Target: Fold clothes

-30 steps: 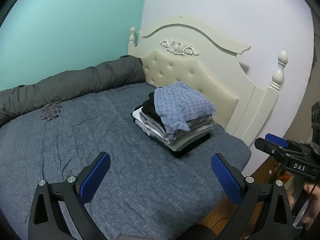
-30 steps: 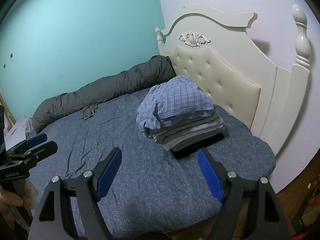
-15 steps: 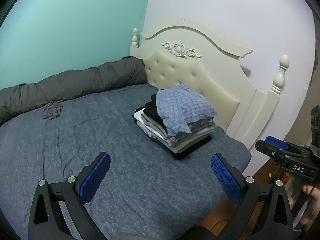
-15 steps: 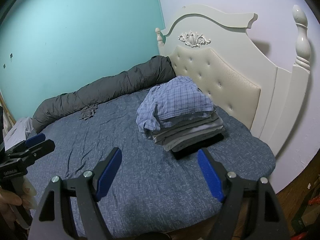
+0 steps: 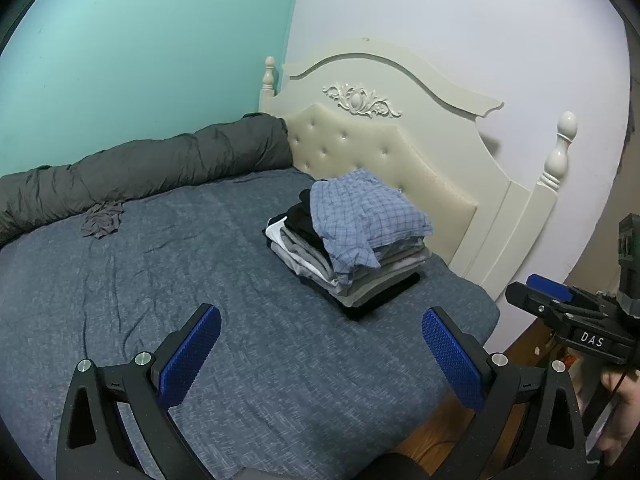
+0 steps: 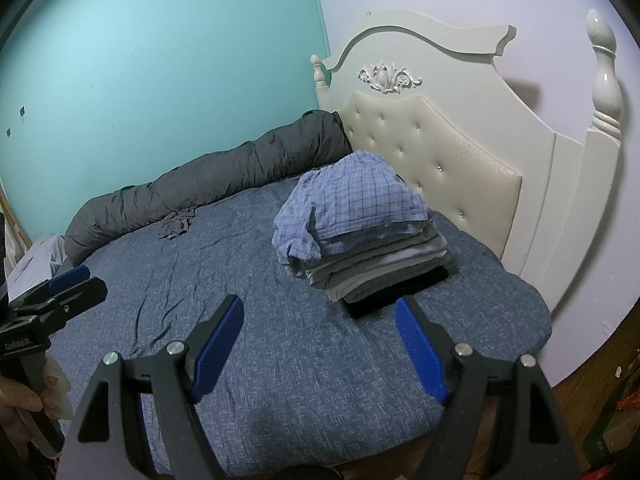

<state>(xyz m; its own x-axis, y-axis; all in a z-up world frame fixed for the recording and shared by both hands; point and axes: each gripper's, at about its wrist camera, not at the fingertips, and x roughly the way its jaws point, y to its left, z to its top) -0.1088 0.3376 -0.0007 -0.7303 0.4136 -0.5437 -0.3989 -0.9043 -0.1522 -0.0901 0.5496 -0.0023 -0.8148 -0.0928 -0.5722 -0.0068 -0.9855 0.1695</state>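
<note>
Plaid shirt [image 6: 352,196] tops the stack [image 6: 384,268] (long axis toward headboard [image 6: 460,160]).

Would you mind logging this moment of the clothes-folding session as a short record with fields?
setting: bed with blue-grey sheet, cream headboard
folded stack: pile of clothes near the headboard, blue checked shirt on top
unfolded item: crumpled grey garment beside the rolled dark duvet
left gripper: open, empty, above the sheet
right gripper: open, empty, pointing at the pile
</note>
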